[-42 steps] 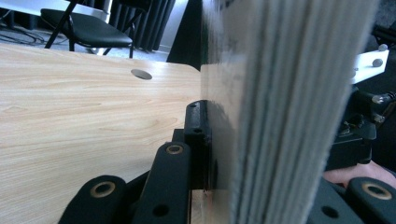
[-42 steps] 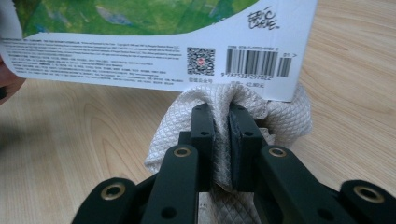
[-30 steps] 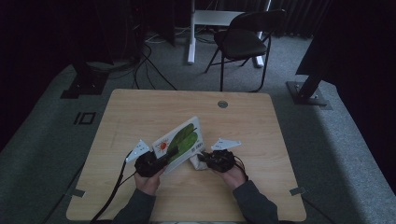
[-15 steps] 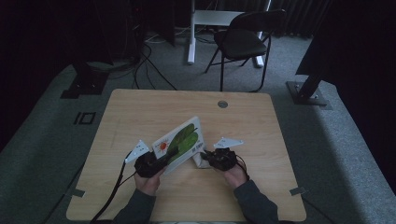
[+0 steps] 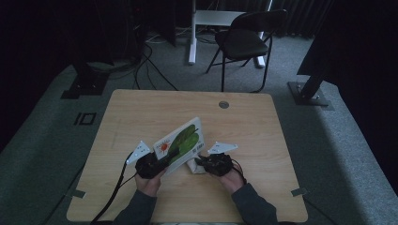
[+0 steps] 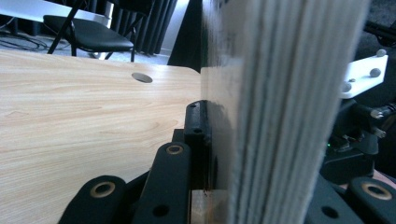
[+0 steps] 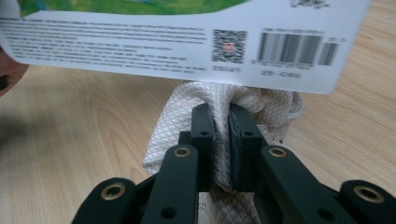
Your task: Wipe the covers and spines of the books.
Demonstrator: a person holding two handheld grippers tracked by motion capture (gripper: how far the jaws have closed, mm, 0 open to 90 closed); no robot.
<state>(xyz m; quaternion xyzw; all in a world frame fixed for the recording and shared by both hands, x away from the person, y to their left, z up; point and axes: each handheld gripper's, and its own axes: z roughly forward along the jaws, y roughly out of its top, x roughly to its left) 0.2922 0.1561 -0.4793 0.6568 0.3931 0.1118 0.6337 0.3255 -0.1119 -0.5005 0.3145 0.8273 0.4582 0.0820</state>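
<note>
A children's book (image 5: 182,143) with a green and white cover stands tilted near the table's front middle. My left gripper (image 5: 162,161) is shut on its lower left edge. In the left gripper view the book's thick pages (image 6: 280,112) stand upright between the jaws. A white patterned cloth (image 7: 201,126) is bunched under the book's back cover (image 7: 187,42), which carries a barcode. My right gripper (image 7: 219,121) is shut on that cloth; from above, the right gripper (image 5: 199,161) sits beside the cloth (image 5: 195,166) at the book's lower right corner.
The light wooden table (image 5: 141,117) has a round cable hole (image 5: 224,104) near its far edge. A black folding chair (image 5: 244,42) stands on the grey carpet behind the table. Cables (image 5: 112,197) trail from the left gripper off the front edge.
The right gripper has shifted slightly by the book's corner with the cloth in it. The left gripper and the book have kept still.
</note>
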